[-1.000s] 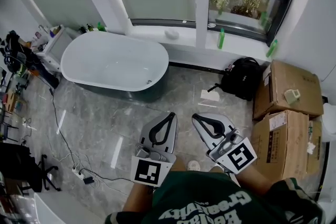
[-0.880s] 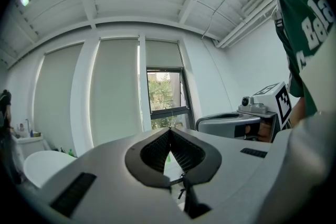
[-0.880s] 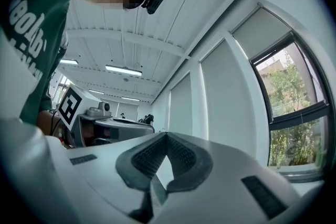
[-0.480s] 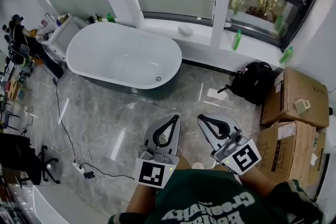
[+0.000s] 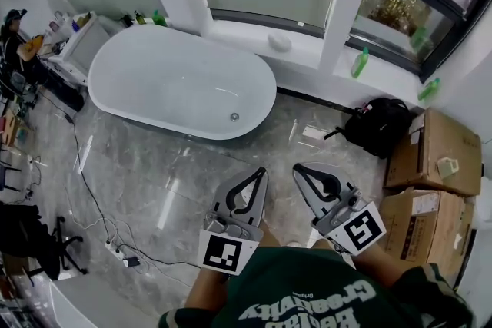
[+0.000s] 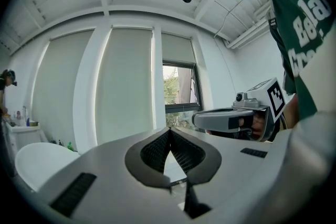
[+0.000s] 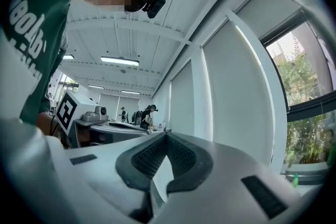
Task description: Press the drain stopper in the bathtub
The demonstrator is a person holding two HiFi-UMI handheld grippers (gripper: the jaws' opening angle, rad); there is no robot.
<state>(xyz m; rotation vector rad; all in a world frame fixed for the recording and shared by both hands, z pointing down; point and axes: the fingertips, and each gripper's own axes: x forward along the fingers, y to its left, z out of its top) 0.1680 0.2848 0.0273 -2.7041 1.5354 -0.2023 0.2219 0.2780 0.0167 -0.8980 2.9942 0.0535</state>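
Both claws are pinched fully together, nothing in them. The left gripper (image 5: 262, 173) and right gripper (image 5: 297, 170) sit side by side over the marble floor (image 5: 146, 165). The drain stopper (image 5: 234, 117) is at the near end of the white bathtub (image 5: 161, 73) — well apart from both.

White bathtub (image 5: 181, 81), grey veined marble floor (image 5: 146, 173), black backpack (image 5: 378, 127), brown cardboard boxes (image 5: 430, 154), green bottle (image 5: 360, 63)
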